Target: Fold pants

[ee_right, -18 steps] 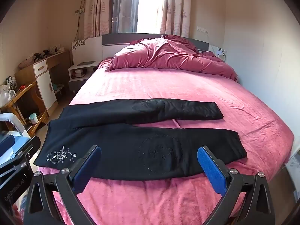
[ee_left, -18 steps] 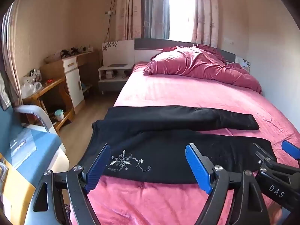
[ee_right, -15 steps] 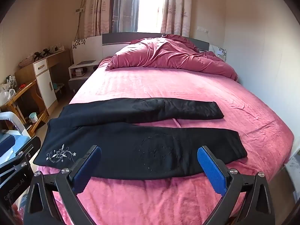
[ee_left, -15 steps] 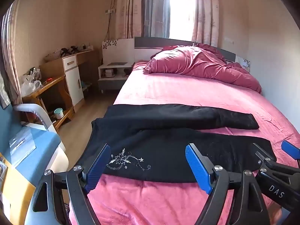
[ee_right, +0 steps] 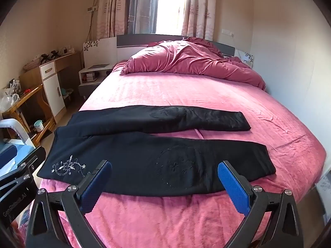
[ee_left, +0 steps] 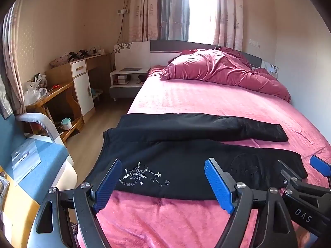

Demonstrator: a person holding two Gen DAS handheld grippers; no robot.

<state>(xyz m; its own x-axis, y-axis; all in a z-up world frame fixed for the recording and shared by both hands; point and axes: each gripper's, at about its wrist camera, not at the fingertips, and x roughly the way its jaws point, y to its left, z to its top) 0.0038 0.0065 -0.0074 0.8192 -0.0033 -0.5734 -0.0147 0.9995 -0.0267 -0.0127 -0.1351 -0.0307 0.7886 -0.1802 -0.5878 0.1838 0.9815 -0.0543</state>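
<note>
Black pants (ee_left: pixel 186 155) lie flat across the pink bed (ee_left: pixel 196 99), waist at the left edge, legs spread apart toward the right. A silver flower embroidery (ee_left: pixel 142 174) marks the near hip. They also show in the right wrist view (ee_right: pixel 157 157). My left gripper (ee_left: pixel 163 179) is open and empty, held above the near edge by the waist. My right gripper (ee_right: pixel 165 184) is open and empty, above the near leg's middle. The right gripper's body (ee_left: pixel 306 188) shows at the left view's right edge.
A crumpled dark pink duvet (ee_left: pixel 223 70) lies at the headboard. Left of the bed stand a white nightstand (ee_left: pixel 126 78), a wooden desk with cabinet (ee_left: pixel 68 86), and a blue-cushioned chair (ee_left: pixel 37 161). A wall runs along the bed's right side.
Both views have tilted slightly; the pants sit a touch higher in frame. Both grippers stay open and nothing on the bed has moved.
</note>
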